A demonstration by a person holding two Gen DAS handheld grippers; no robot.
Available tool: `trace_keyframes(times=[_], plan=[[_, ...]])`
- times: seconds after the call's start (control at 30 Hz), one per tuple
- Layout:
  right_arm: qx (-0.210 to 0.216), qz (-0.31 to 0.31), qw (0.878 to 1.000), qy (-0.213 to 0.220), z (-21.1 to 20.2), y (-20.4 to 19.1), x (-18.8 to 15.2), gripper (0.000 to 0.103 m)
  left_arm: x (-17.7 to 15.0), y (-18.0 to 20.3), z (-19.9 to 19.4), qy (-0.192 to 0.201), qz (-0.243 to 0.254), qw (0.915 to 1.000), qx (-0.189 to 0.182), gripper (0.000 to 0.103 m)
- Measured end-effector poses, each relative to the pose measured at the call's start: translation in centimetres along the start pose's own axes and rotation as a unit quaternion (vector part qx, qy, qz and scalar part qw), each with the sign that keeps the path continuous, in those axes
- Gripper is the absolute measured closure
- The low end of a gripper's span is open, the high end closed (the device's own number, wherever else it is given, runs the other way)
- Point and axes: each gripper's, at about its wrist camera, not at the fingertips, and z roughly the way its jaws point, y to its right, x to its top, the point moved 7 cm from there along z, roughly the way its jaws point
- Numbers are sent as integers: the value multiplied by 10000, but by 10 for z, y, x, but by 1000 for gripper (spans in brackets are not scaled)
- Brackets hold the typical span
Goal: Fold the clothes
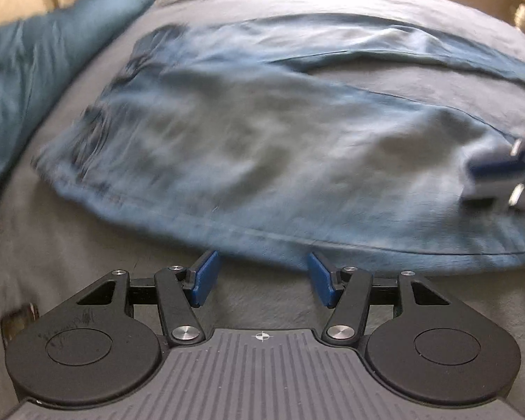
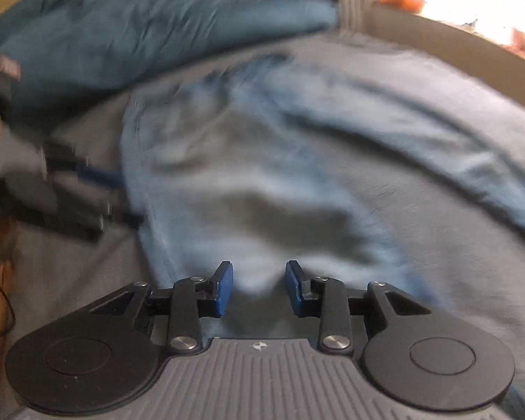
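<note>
Jeans [image 1: 262, 147]: faded blue denim, matt, soft creases, stitched seams. Sheet [image 1: 70, 245]: grey cloth, matt, lightly wrinkled. Pillow [image 1: 35, 70]: teal cloth, matt, crumpled. Left gripper [image 1: 262, 278]: matt black plastic arms, shiny metal rivets, blue matt pads, grey ribbed plastic body. Right gripper [image 2: 259, 288]: same finish, smooth black discs.

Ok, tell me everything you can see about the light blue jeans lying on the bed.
The jeans look like faded light blue denim with darker seams, though both views are blurred. They lie spread flat on the grey bedsheet, the waistband end towards the teal pillow, one leg trailing off to the far side. The left claw stands open at their near edge, holding nothing. The right claw hangs open over the fabric; whether it touches is unclear.
</note>
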Motion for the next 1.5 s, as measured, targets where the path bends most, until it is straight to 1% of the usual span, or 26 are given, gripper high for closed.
trace_keyframes(times=[0.07, 0.13, 0.2, 0.23, 0.3, 0.4, 0.47, 0.5, 0.57, 0.63, 0.7, 0.73, 0.8, 0.83, 0.9, 0.93, 1.0, 1.07, 1.13, 1.17, 1.23, 1.27, 1.33, 1.4, 1.47, 1.5], plan=[[-26, 24, 9999, -115, 1, -4, -13, 68, -3, -13, 1, -77, -178, 9998, 36, 46], [268, 100, 9993, -258, -13, -12, -26, 68, -4, -28, 1, -126, -508, 9986, 3, 46], [578, -61, 9963, -628, -29, -20, -43, 68, -6, -43, 0, -175, -859, 9961, -36, 46], [599, -155, 9957, -686, -36, -23, -43, 68, -6, -50, 0, -180, -1028, 9945, -56, 46], [758, -154, 9938, -801, -47, -23, -38, 68, -3, -62, 0, -150, -1314, 9912, -59, 46], [707, 26, 9970, -310, -56, -14, -3, 68, 4, -74, 0, -36, -1549, 9879, 110, 46], [547, 302, 9980, -44, -45, -4, 20, 68, 6, -80, 1, -26, -1680, 9856, 185, 46], [465, 491, 9977, -1, -34, 1, 30, 68, 6, -82, 1, -26, -1742, 9845, 216, 46], [397, 770, 9962, -91, -9, 5, 38, 68, 4, -87, -1, 12, -1817, 9829, 315, 46], [466, 826, 9951, -284, 15, -2, 37, 68, 3, -92, -3, 65, -1841, 9818, 454, 46], [709, 582, 9953, -326, 25, -27, 31, 66, 2, -99, -6, 140, -1910, 9800, 542, 46], [974, 427, 9937, -360, 23, -42, 28, 66, 3, -102, -6, 174, -1937, 9793, 570, 46], [1761, 318, 9826, -496, 14, -72, 21, 69, 7, -108, -6, 249, -1985, 9778, 620, 46], [1921, 230, 9798, -498, 10, -80, 19, 69, 9, -109, -6, 288, -1990, 9776, 622, 46], [1686, 60, 9852, -310, 2, -81, 23, 69, 16, -108, -4, 400, -1941, 9783, 601, 46], [1520, 193, 9880, -200, -1, -71, 27, 69, 21, -107, -4, 469, -1894, 9791, 582, 46], [1139, 944, 9890, 30, -1, -36, 36, 68, 29, -101, -1, 565, -1769, 9811, 548, 46], [788, 1693, 9823, 161, 0, -2, 38, 68, 36, -96, 3, 619, -1702, 9823, 482, 46], [467, 2059, 9774, 127, 3, 19, 32, 68, 38, -93, 7, 607, -1660, 9832, 461, 46], [388, 2102, 9769, 31, 7, 21, 27, 68, 39, -91, 8, 596, -1640, 9836, 453, 46], [622, 2104, 9755, -157, 16, 10, 18, 68, 39, -88, 12, 570, -1605, 9843, 452, 46], [896, 1996, 9755, -217, 17, -4, 16, 68, 39, -89, 13, 563, -1610, 9842, 467, 46], [1478, 1698, 9736, -367, 18, -33, 14, 68, 37, -91, 14, 556, -1630, 9838, 502, 46], [1786, 1271, 9750, -366, 14, -57, 17, 69, 39, -91, 11, 629, -1570, 9839, 584, 46], [1490, 1156, 9819, -146, 9, -51, 24, 69, 44, -86, 9, 701, -1413, 9858, 569, 46], [1275, 1362, 9824, -32, 7, -37, 28, 69, 48, -79, 9, 695, -1266, 9882, 516, 46]])
